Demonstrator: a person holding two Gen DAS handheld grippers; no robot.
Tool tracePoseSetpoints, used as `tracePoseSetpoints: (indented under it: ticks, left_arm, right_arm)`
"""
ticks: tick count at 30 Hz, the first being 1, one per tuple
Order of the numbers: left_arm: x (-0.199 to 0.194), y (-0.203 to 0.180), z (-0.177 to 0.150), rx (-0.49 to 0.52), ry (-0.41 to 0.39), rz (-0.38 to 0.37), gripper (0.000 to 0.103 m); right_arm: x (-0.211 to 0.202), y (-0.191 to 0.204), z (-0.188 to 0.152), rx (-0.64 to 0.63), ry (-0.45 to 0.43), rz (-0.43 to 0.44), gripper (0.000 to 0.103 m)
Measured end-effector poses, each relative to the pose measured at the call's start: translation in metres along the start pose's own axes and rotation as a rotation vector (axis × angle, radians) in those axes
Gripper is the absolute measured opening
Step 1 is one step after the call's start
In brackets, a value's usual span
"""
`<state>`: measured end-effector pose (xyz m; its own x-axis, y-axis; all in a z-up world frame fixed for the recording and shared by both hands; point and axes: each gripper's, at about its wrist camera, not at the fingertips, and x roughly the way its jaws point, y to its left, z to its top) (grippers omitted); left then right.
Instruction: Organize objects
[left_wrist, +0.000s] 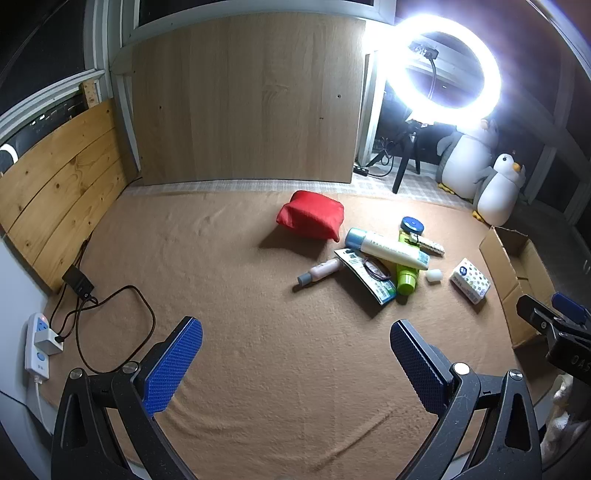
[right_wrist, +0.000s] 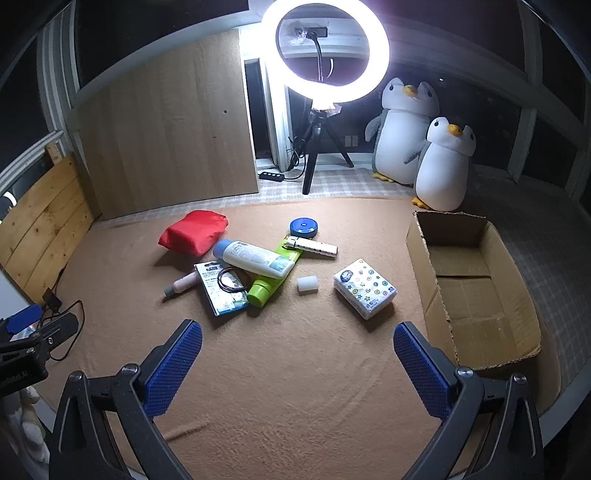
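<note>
A home: plush penguins, blanket, ring light.

A red pouch lay on the tan blanket. The bottle was white with a blue cap, the tube lime green, the tissue pack white with coloured dots, the box brown.

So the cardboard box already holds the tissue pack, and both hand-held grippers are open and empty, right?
Not quite. The right wrist view shows the cardboard box empty; the tissue pack lies on the blanket beside it. The left hand-held gripper and right hand-held gripper are open and empty.
</note>
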<state>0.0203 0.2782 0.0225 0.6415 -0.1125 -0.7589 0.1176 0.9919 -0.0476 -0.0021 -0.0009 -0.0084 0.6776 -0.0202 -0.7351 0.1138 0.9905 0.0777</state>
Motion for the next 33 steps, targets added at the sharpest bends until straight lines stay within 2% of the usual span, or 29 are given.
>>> tracePoseSetpoints:
  ticks: [33]
  left_arm:
    - [0.014,-0.002,0.003,0.002,0.022,-0.006,0.103]
  right_arm:
    - [0.008,-0.002,0.001,0.008,0.022,-0.010,0.103]
